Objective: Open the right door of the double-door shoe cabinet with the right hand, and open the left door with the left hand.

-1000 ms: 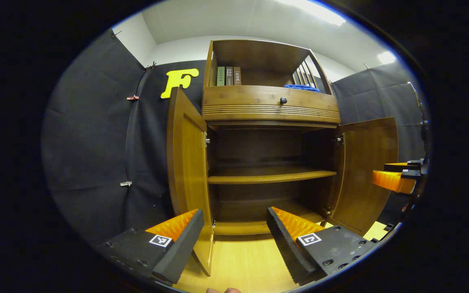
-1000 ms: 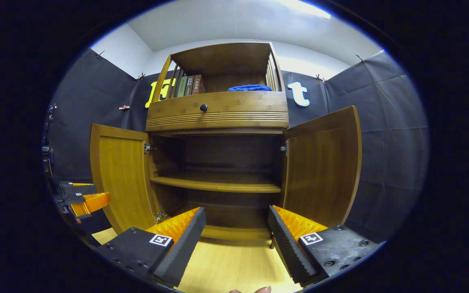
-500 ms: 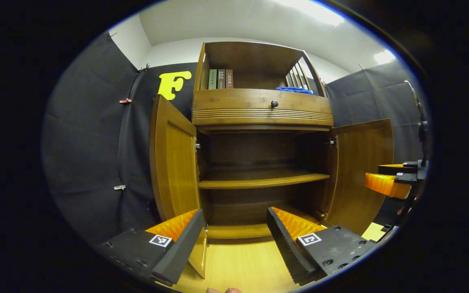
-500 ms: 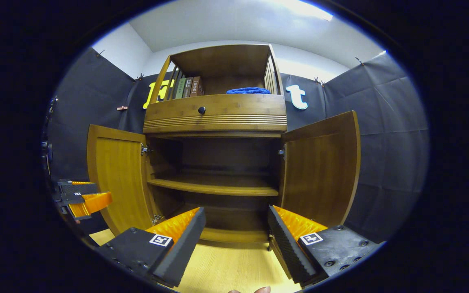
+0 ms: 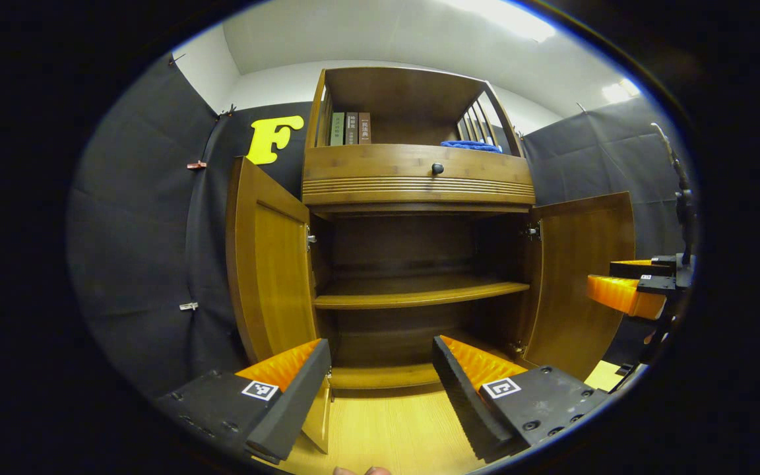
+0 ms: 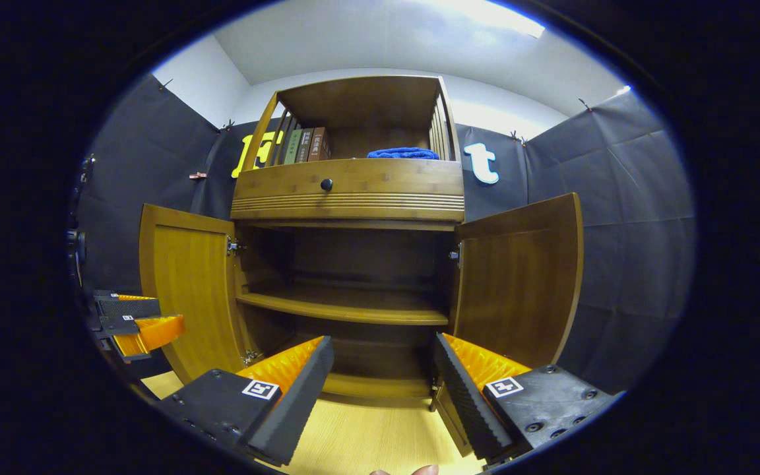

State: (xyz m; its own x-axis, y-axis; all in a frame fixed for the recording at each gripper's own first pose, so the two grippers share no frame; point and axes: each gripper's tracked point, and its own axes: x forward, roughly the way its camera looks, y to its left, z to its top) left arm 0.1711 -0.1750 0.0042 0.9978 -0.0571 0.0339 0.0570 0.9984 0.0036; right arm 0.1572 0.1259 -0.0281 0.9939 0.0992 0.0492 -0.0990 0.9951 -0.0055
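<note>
The wooden shoe cabinet (image 5: 419, 178) (image 6: 353, 191) stands in front of me with both doors swung wide. Its left door (image 5: 268, 264) (image 6: 192, 290) and right door (image 5: 584, 277) (image 6: 518, 277) hang outward, showing an inner shelf (image 5: 419, 291) (image 6: 344, 307) with nothing on it. My left gripper (image 5: 380, 386) is open in front of the left door's lower edge, holding nothing; it also appears at the left of the right gripper view (image 6: 139, 323). My right gripper (image 6: 383, 386) is open before the cabinet's base, holding nothing; it also appears at the right of the left gripper view (image 5: 631, 287).
Above the doors is a drawer with a dark knob (image 5: 437, 169) (image 6: 326, 185). The open top shelf holds three books (image 5: 350, 128) (image 6: 304, 145) and a folded blue cloth (image 5: 469, 145) (image 6: 403, 154). Light wooden floor (image 5: 386, 429) lies in front. Black cloth walls stand on both sides.
Both grippers have drawn back a little from the cabinet; in the left gripper view the cabinet and its left door slid leftward. Both doors stay wide; both grippers stay open.
</note>
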